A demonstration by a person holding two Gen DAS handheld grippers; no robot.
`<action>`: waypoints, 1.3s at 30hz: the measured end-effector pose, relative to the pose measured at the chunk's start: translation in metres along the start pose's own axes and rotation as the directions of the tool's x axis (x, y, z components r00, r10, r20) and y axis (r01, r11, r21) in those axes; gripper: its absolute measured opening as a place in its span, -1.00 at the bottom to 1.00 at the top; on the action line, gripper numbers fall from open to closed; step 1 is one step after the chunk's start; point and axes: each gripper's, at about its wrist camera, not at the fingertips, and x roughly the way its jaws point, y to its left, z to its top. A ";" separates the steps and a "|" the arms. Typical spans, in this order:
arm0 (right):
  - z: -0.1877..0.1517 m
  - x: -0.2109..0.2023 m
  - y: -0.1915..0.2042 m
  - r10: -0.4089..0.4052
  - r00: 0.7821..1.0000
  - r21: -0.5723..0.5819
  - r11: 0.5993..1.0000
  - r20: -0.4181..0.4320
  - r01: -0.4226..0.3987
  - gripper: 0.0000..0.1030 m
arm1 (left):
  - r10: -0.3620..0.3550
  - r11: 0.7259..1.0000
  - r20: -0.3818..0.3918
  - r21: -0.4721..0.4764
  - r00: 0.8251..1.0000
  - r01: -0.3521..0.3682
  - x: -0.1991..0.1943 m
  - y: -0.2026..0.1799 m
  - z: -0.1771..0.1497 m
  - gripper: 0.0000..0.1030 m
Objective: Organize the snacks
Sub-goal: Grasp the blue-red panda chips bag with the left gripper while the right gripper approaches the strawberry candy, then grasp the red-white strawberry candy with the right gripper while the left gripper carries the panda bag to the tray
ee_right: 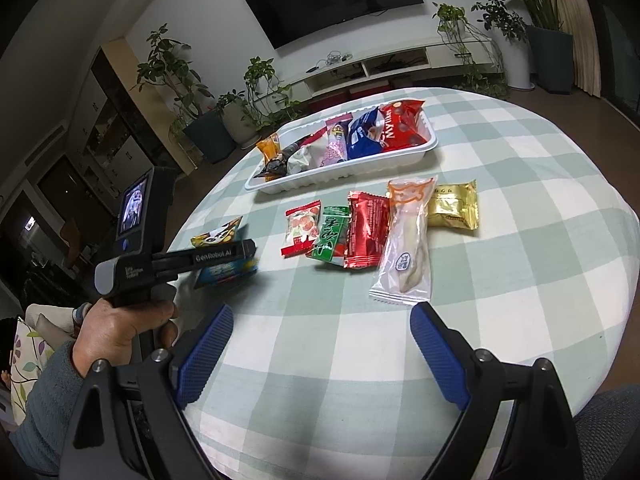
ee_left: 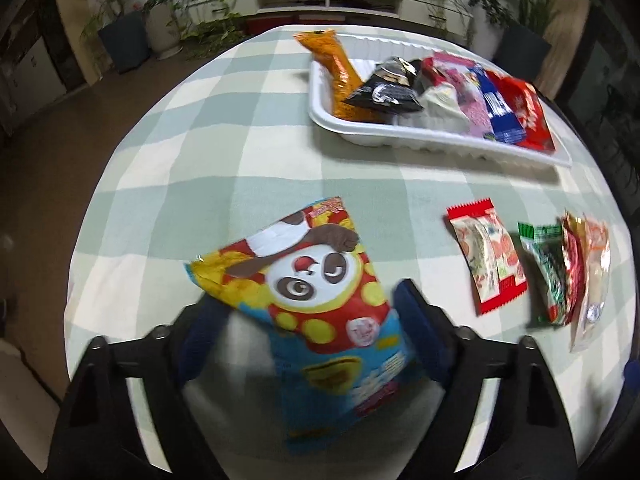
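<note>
Left gripper [ee_left: 308, 308]: jaws spread on either side of the panda snack bag [ee_left: 316, 304]; whether the pads press it, cannot tell. Bag blurred.
Panda bag position: near the table's left edge in the right wrist view [ee_right: 224, 254], well apart from the tray.
Right gripper [ee_right: 320, 350]: jaws wide apart, nothing between them, over bare checked tablecloth [ee_right: 500, 280].
Tray [ee_right: 340, 178]: white, far side of the table, packed with packets; orange packet [ee_left: 336, 76] overhangs its left end.
Loose row: red-edged packet [ee_right: 301, 227], green packet [ee_right: 330, 234], red foil packet [ee_right: 366, 230], clear-wrapped pastry [ee_right: 408, 242], gold packet [ee_right: 454, 210], side by side, some overlapping, just in front of the tray.
Open room: broad cloth on the near and right sides; narrow strip between row and tray.
</note>
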 end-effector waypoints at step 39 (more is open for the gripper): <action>0.078 0.180 0.067 -0.251 0.913 -0.368 0.921 -0.321 0.124 0.07 | -0.113 0.994 0.060 0.016 0.992 0.112 -0.043 0.037 -0.055 -0.16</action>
